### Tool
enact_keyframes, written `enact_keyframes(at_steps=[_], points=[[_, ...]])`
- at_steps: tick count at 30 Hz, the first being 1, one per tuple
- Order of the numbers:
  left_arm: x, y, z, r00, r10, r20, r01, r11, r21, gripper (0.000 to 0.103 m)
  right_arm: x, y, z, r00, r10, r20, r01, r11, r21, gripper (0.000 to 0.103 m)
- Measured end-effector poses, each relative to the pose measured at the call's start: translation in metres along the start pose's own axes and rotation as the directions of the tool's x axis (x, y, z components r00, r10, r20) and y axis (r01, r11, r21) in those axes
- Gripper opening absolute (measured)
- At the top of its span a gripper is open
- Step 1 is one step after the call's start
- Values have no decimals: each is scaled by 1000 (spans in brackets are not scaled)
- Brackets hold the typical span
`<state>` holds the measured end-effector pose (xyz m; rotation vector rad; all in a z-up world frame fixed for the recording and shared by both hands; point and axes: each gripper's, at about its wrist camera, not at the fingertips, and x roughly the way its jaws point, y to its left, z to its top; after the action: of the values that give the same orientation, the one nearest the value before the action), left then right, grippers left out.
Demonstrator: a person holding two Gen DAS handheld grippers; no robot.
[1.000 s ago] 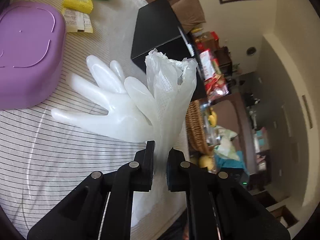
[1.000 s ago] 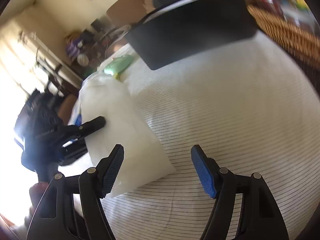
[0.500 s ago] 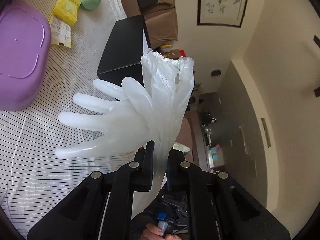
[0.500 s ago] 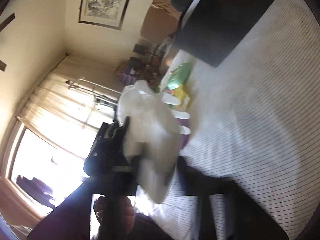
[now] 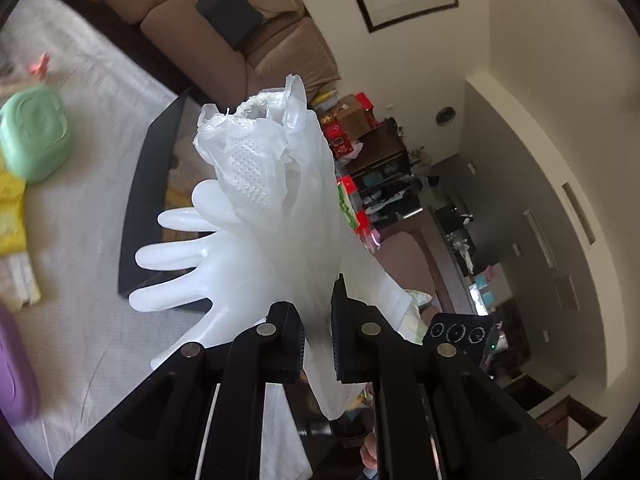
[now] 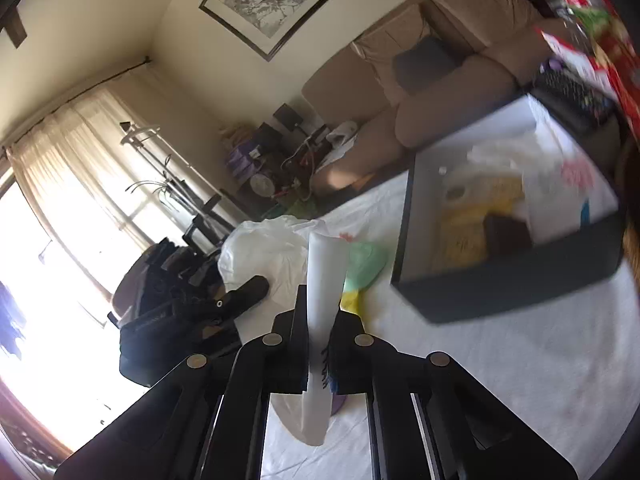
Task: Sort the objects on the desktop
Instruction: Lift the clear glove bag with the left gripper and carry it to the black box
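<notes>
Both grippers have come up off the striped tablecloth (image 5: pixel 100 344) since a second ago, and the white rubber gloves (image 5: pixel 256 240) have come up with them; they no longer lie on the table. My left gripper (image 5: pixel 318 344) is pressed together on the gloves near the wrist end, so the gloves' fingers splay to the left and the bunched cuff stands above the jaws. My right gripper (image 6: pixel 318 354), spread wide over the glove a second ago, has just been closing and now pinches a white fold of the gloves (image 6: pixel 322 280) that stands up between its jaws. So I hold the gloves in the air at two places, which I take to mean the pickup is done.

From the right wrist, the black box (image 6: pixel 508 288) sits far right on the cloth, open, with yellow packets and other things inside. It looks the likely home for the gloves. The green case (image 5: pixel 36 136) and purple lid (image 5: pixel 14 376) lie to the left, untouched.
</notes>
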<state>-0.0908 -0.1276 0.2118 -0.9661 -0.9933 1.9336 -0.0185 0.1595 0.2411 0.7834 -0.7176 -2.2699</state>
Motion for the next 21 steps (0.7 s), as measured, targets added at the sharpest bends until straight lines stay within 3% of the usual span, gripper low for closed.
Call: enact_keyframes(at_steps=[4, 7, 12, 17, 19, 21], points=[[63, -40, 58, 998, 66, 2, -66, 993, 100, 9, 18, -23, 94, 997, -73, 18, 74, 996, -50, 6], [115, -45, 84, 993, 119, 6, -119, 986, 119, 10, 39, -57, 141, 988, -152, 13, 153, 984, -91, 6], [176, -10, 116, 972, 233, 32, -235, 965, 117, 10, 100, -117, 180, 971, -236, -34, 231, 965, -123, 6], [229, 20, 120, 926, 377, 31, -376, 909, 178, 11, 166, -165, 191, 949, -300, -96, 282, 945, -166, 6], [256, 37, 108, 893, 446, -57, -432, 887, 163, 18, 188, -180, 194, 911, -388, -136, 352, 907, -231, 6], [267, 58, 88, 859, 490, -148, -478, 872, 109, 19, 212, -200, 192, 826, -531, -190, 457, 828, -325, 6]])
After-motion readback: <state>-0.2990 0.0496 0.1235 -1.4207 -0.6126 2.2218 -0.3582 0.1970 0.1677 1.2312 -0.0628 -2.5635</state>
